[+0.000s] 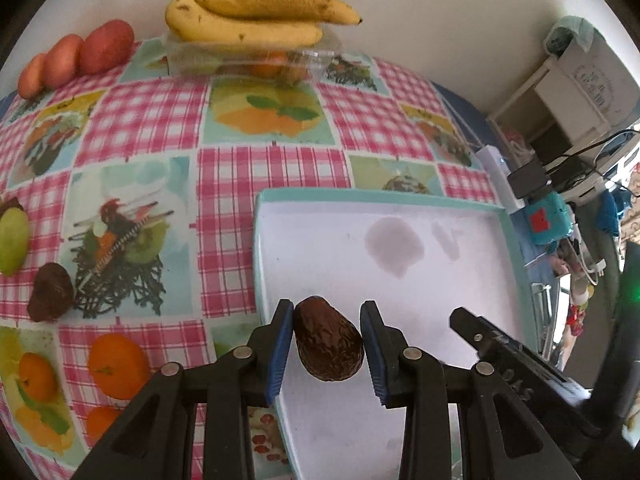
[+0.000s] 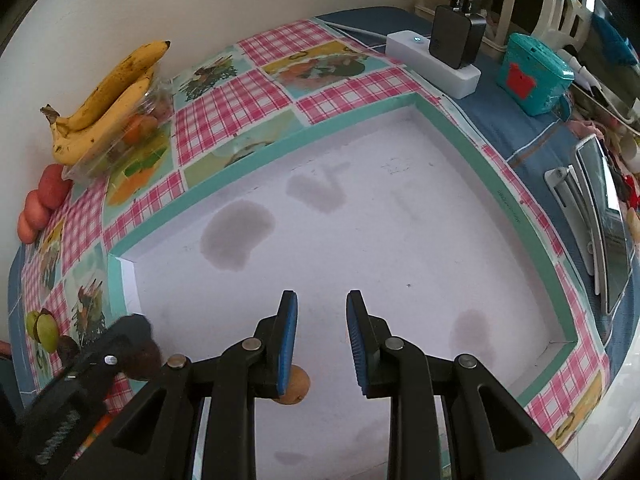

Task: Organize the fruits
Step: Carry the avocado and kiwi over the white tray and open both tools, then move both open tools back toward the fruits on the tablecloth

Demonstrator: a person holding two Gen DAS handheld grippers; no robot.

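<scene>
Dark brown and wrinkled, an avocado (image 1: 329,347) sits clamped between the blue pads (image 1: 280,356) of the left gripper (image 1: 329,350), hanging just above the white floor of a teal-rimmed tray (image 1: 400,196) at its near left corner. The right gripper (image 2: 322,344) hovers over the same tray with nothing between its fingers; its jaws are drawn in as far as they go, though a gap shows between the pads. A small brown fruit (image 2: 296,390) lies on the tray floor, partly hidden behind its left finger. On the bench's pink checked cloth (image 1: 256,176), two bananas (image 1: 256,16) rest on a clear plastic box (image 1: 256,60) by the wall, with red fruits (image 1: 76,56) to their left. Nearer the left edge lie a green fruit (image 1: 12,240), a second dark avocado (image 1: 50,298) and oranges (image 1: 116,364).
</scene>
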